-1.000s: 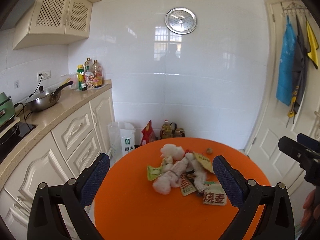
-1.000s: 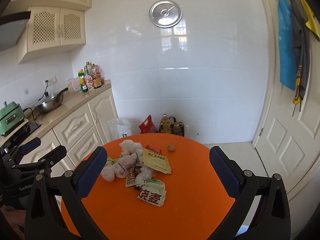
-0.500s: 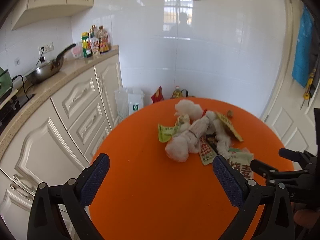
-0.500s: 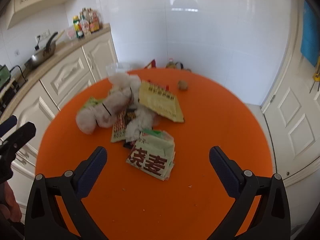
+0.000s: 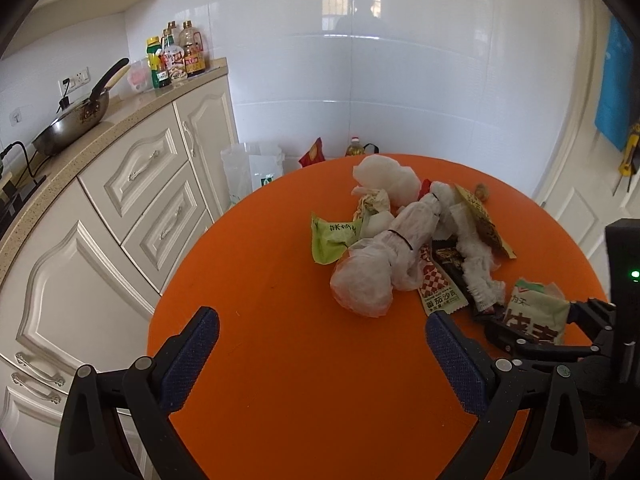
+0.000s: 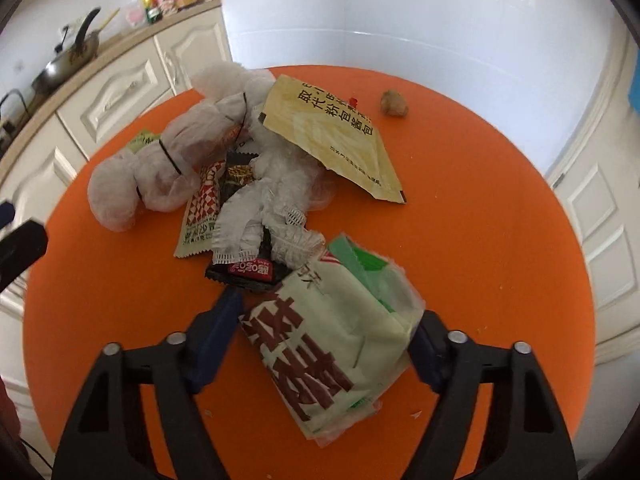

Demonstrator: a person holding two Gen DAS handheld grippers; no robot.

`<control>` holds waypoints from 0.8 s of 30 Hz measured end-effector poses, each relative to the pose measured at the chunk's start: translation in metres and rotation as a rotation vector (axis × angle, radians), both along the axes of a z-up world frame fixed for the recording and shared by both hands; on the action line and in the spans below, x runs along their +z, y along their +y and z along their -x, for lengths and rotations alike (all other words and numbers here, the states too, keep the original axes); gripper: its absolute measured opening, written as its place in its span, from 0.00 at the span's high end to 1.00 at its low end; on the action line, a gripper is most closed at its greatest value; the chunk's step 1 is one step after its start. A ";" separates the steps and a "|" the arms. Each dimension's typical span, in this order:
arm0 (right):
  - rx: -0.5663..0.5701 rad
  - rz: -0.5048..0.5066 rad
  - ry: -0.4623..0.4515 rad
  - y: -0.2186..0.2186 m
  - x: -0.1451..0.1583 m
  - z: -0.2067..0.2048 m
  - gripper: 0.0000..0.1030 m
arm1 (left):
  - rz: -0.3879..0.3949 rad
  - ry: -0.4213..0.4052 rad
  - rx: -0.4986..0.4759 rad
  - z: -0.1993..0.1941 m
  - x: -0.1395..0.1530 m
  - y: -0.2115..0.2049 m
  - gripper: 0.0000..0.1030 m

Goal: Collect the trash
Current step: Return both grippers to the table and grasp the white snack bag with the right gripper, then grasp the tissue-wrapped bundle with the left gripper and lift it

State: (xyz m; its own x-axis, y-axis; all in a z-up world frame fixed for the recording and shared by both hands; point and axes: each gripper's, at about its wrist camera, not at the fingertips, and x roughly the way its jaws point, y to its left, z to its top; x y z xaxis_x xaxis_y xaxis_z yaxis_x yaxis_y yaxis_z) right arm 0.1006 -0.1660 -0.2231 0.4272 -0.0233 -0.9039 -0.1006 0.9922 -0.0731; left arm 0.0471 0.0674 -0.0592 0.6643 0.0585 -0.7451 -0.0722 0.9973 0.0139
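Note:
A heap of trash lies on the round orange table (image 5: 280, 360): white tied plastic bags (image 5: 384, 256), a green wrapper (image 5: 332, 236), a yellow packet (image 6: 340, 136), crumpled tissue (image 6: 272, 204), small sauce sachets (image 6: 200, 208) and a pale green snack bag with red letters (image 6: 328, 344). My right gripper (image 6: 324, 340) is open with its jaws on either side of that snack bag, close to its edges; the bag also shows in the left wrist view (image 5: 536, 316). My left gripper (image 5: 320, 340) is open and empty, low over bare table in front of the heap.
A small brown nut (image 6: 394, 104) lies apart at the table's far side. Cream cabinets (image 5: 132, 184) with a wok (image 5: 72, 124) and bottles (image 5: 176, 56) stand to the left. A white plastic bag (image 5: 252, 172) and bottles sit on the floor behind the table. A door (image 5: 592, 184) is at right.
Both grippers have come down and forward towards the table. My right gripper has moved in around the green snack bag and its jaws have narrowed. The left stays wide open.

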 end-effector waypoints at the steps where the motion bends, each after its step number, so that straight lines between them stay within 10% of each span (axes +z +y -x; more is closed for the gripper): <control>1: 0.003 -0.008 0.001 -0.002 0.001 0.001 0.32 | 0.000 0.003 -0.005 -0.009 -0.001 -0.003 0.01; 20: 0.000 -0.016 -0.001 -0.019 0.008 0.009 0.32 | -0.271 0.064 -0.215 -0.135 -0.077 -0.067 0.03; 24: 0.015 0.008 -0.009 -0.017 0.006 0.012 0.34 | -0.229 0.080 -0.247 -0.161 -0.090 -0.071 0.27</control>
State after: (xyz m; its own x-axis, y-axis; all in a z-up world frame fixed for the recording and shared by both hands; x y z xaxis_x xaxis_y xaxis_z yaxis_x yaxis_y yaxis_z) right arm 0.0889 -0.1825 -0.2170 0.4354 -0.0237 -0.8999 -0.1148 0.9900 -0.0816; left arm 0.2082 -0.0040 -0.1495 0.6196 0.0752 -0.7813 0.1811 0.9549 0.2354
